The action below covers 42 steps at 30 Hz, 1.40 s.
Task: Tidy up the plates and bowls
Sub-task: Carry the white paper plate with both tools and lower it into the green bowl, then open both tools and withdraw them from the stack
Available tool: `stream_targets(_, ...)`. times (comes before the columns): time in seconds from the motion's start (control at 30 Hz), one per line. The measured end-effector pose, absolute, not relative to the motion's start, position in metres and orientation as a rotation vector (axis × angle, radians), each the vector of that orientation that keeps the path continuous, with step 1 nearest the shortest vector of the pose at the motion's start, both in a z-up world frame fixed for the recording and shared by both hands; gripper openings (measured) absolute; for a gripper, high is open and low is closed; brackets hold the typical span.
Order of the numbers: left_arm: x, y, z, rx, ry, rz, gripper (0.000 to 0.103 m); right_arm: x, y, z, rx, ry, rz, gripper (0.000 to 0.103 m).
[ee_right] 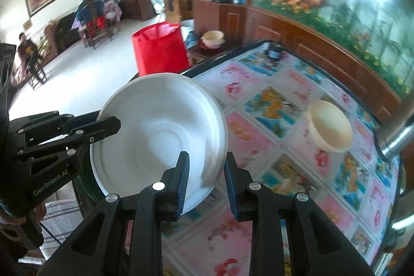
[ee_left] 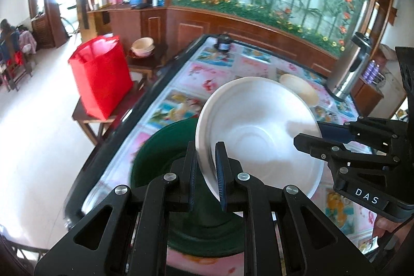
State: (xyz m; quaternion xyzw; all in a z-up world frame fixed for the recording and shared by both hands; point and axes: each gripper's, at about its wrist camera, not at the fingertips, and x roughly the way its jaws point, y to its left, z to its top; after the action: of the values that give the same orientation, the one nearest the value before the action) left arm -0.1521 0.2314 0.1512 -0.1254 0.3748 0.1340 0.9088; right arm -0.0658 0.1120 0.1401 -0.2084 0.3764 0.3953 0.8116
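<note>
white plate (ee_left: 261, 131) pinched in left gripper (ee_left: 207, 172) marked "genrobot.ai", right gripper (ee_right: 205, 183) marked "das" apart around its rim

The white plate (ee_left: 261, 131) looks like smooth, glossy plastic with faint moulded rings. The green dish (ee_left: 165, 157) beneath it is dark and matt. The table (ee_right: 292, 120) wears a shiny clear sheet over printed floral cloth. Near its far edge the cream bowl (ee_right: 330, 129) seems satin plastic. Both grippers are matt black plastic with ribbed blue pads (ee_right: 182, 188) and bright metal screws.
</note>
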Motion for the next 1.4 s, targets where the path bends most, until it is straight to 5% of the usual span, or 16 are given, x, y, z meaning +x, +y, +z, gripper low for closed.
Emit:
stream_targets(0.6,-0.166,0.245,0.105,-0.233,0.844,0.347,0.015,-0.086,0.15,0.104,-0.555,0.866,0.879,0.036)
stream_targets(1.1,-0.159,0.24,0.097,-0.169,0.84,0.382,0.015,-0.089,0.15,0.106,-0.508,0.831,0.878,0.062)
stream_targets(1.17,-0.159,0.239,0.098,-0.161,0.829,0.385,0.023,-0.089,0.146,0.109,-0.488,0.815,0.877,0.065)
stream_targets(1.27,-0.161,0.238,0.102,-0.169,0.8,0.386,0.049,-0.088,0.135,0.116,-0.44,0.777,0.867,0.074)
stream_targets(1.4,-0.165,0.234,0.114,-0.155,0.736,0.406,0.054,-0.084,0.117,0.123,-0.392,0.742,0.832,0.08)
